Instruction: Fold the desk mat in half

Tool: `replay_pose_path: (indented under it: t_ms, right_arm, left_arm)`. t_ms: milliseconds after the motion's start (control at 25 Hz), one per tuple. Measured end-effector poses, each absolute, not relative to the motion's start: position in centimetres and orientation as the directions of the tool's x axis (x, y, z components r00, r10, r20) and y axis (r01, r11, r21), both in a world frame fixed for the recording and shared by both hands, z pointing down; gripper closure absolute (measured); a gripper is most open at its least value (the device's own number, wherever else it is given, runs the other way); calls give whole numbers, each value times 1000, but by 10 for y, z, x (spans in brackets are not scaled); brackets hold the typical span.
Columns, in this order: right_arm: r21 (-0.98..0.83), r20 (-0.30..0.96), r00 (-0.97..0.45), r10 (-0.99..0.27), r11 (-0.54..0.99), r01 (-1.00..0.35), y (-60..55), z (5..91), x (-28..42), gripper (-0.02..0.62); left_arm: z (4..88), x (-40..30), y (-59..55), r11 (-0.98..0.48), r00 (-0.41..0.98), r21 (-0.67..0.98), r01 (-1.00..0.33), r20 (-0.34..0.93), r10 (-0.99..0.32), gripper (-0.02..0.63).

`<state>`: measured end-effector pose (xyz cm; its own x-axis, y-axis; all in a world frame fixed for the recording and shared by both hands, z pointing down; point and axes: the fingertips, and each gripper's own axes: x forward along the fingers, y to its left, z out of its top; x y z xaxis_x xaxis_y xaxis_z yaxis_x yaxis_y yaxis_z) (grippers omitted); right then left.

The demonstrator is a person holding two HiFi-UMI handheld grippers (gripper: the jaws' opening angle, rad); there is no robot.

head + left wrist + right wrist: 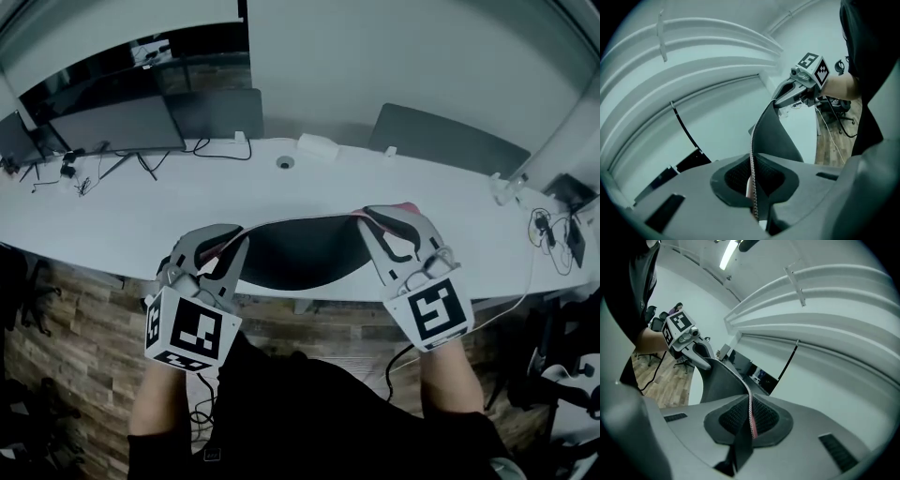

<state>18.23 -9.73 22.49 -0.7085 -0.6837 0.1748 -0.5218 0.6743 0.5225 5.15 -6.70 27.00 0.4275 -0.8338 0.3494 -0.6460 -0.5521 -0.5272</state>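
desk mat (300, 253) spans between left gripper (228, 239) and right gripper (377, 217) over desk (122, 220)

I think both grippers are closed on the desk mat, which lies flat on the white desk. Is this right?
Not flat: the head view shows the left gripper and right gripper closed on the desk mat, whose near edge is lifted above the white desk.

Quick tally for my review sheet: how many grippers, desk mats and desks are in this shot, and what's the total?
Grippers: 2, the left gripper and the right gripper, each shut on the mat's near edge
Desk mat: 1, dark, lifted off the desk along that edge
Desk: 1, white
Total: 4
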Motion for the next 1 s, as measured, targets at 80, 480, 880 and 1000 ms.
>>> replay_pose_path:
  t_ms: [80, 480, 880, 1000]
  right_arm:
    - [517, 146, -703, -697, 659, -546, -97, 209, 192, 574]
    - [373, 371, -625, -687, 727, -577, -164, 325, 200, 572]
    - [238, 465, -558, -687, 704, -669, -264, 387, 209, 569]
    - [219, 487, -541, -685, 696, -684, -300, 402, 207, 569]
  left_arm:
    - [247, 58, -68, -543, 440, -571, -616, 322, -838, 580]
    - [359, 55, -151, -710, 461, -421, -564, 553, -694, 577]
    - [413, 59, -249, -792, 494, -365, -489, 633, -596, 580]
    - [429, 56, -288, -807, 505, -333, -488, 646, -572, 580]
